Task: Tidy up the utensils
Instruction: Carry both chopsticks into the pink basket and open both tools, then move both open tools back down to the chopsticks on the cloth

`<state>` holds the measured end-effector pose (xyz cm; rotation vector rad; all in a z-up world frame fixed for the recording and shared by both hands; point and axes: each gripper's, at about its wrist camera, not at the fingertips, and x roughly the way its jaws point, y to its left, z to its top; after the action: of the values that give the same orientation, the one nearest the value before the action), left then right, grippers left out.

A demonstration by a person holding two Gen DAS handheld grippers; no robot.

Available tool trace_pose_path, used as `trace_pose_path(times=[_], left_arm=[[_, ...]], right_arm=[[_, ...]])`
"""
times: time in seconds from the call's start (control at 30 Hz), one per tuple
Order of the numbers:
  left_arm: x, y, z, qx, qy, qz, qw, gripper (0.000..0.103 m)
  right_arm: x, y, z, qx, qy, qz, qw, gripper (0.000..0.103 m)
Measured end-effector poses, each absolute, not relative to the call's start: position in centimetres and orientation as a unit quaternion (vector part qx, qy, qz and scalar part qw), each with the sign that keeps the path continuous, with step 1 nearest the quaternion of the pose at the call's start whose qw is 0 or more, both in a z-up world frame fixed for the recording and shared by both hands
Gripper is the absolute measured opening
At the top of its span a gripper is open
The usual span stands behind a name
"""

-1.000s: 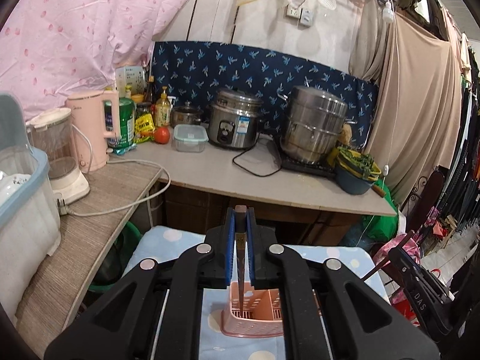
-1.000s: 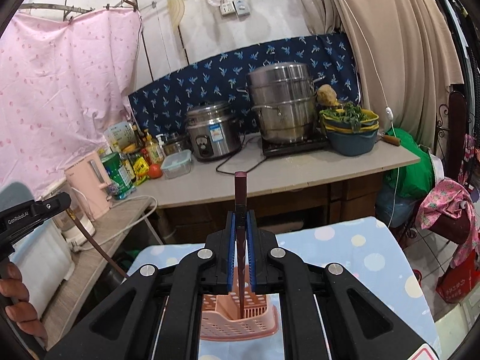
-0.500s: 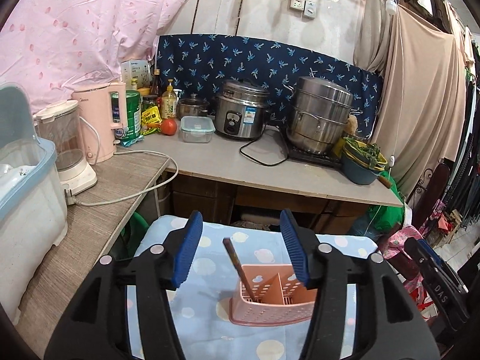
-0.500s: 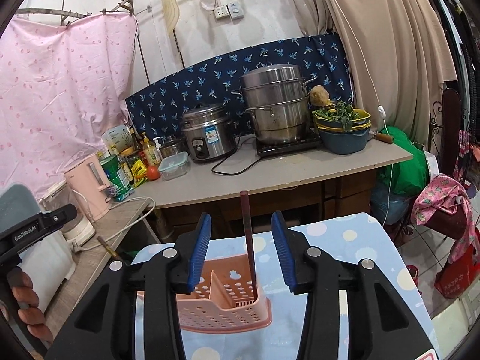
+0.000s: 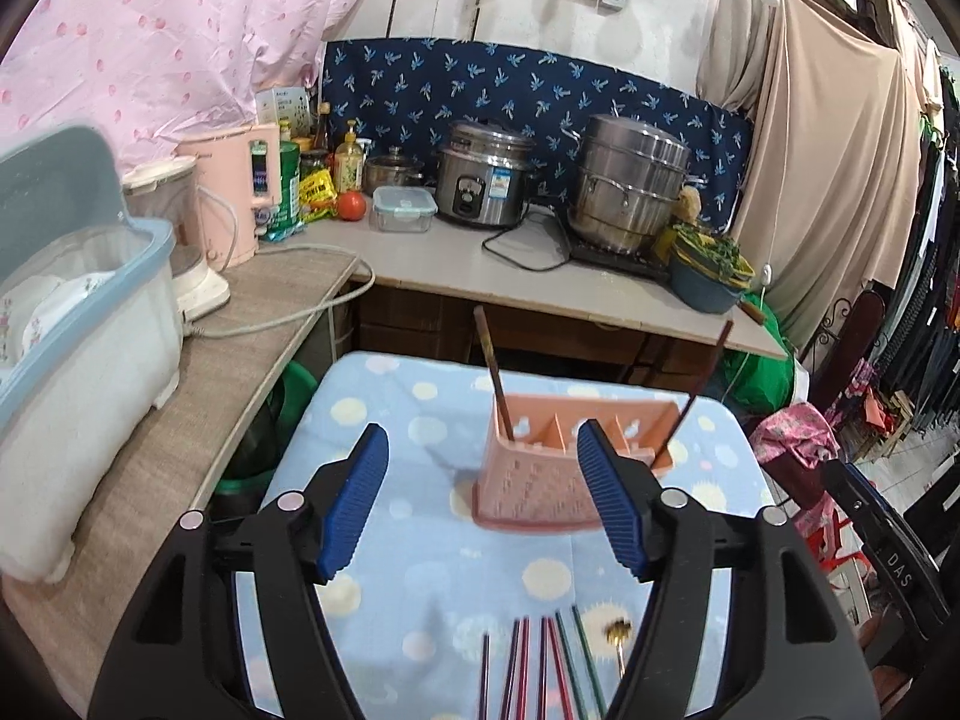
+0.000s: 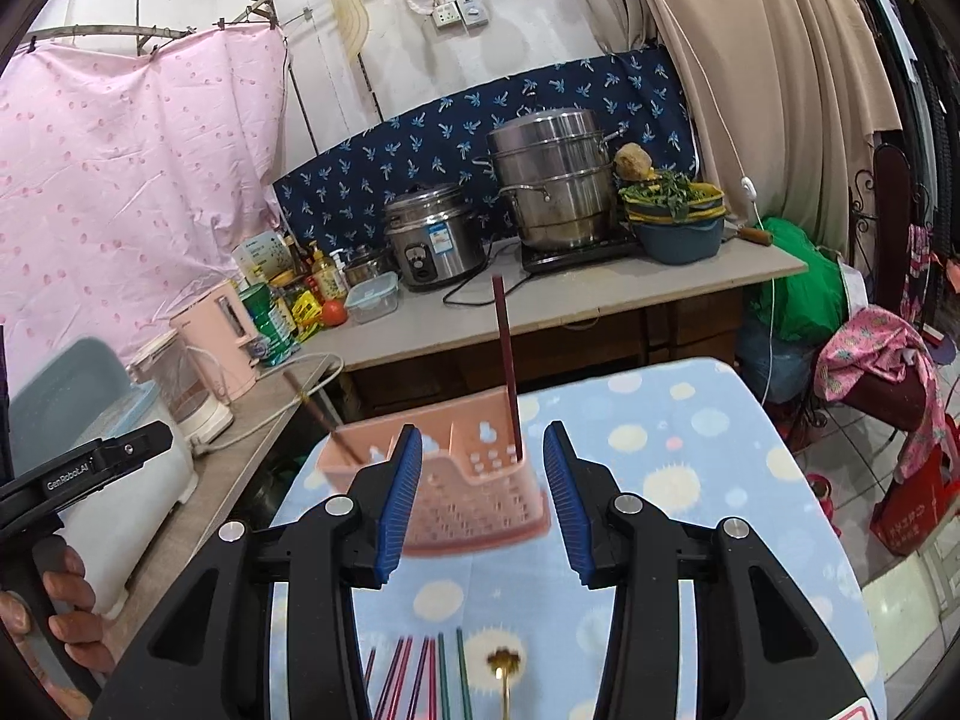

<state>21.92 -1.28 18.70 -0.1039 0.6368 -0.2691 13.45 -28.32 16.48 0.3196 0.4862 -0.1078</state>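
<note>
— Both sets of jaws have let go: the left gripper [image 5: 483, 501] is spreading wider with nothing between its pads, and the right gripper [image 6: 480, 504] stands partly open and empty too. A second ago each pinched a chopstick.

— And the sticks?

— In the pink caddy [image 5: 540, 480], just ahead of the jaws: the brown chopstick [image 5: 493, 372] leans in its left compartment, the dark red chopstick [image 6: 507, 360] stands at its right end. More loose chopsticks [image 5: 540, 660] and a gold spoon [image 6: 503, 669] lie below the jaws on the dotted cloth [image 5: 384, 408].

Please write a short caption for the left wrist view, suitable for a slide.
Left gripper opening, nothing held; two chopsticks lean in the pink holder; more utensils lie on the dotted cloth.
</note>
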Motion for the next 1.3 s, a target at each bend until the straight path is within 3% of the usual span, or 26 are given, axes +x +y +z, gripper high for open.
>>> trace_pose_path(times=[0.63, 1.3], left_arm=[[10.9, 1.8, 7.6, -0.030, 0.428, -0.112, 0.896, 0.062], [3.1, 2.0, -1.7, 0.002, 0.496, -0.121, 0.860, 0.062]], right_arm=[[0.7, -24.2, 6.4, 0.117, 0.351, -0.072, 0.926, 0.041], [-1.5, -19.7, -1.3, 0.110, 0.428, -0.038, 0.896, 0.041]])
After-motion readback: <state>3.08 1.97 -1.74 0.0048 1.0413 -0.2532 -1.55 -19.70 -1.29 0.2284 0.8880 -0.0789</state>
